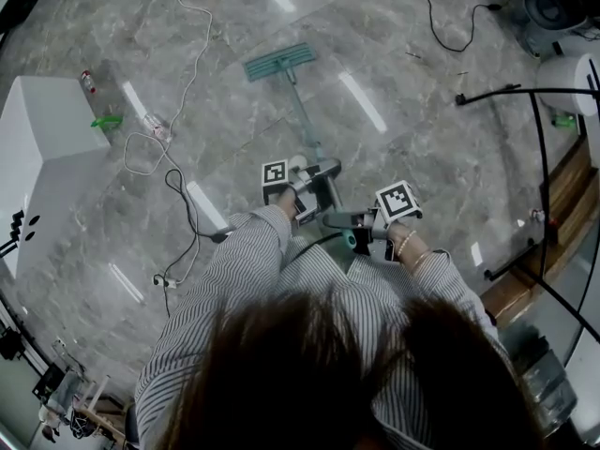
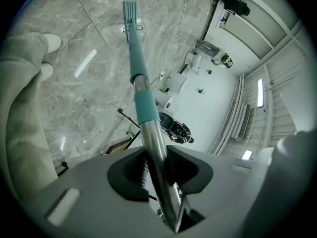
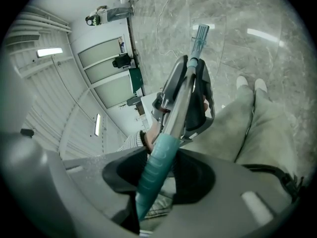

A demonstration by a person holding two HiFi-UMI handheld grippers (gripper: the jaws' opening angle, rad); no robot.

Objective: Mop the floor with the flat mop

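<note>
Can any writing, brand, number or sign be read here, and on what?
No readable text in any view.
The left marker cube on the left gripper and right marker cube on the right gripper: black-and-white square patterns, no letters.
The small red-capped bottle: label too small to read.
The teal flat mop, gripped by both: no print visible.

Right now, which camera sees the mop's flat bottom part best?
The head view: it shows the whole mop head from above. Both gripper views show it small and foreshortened, far down the pole.
</note>
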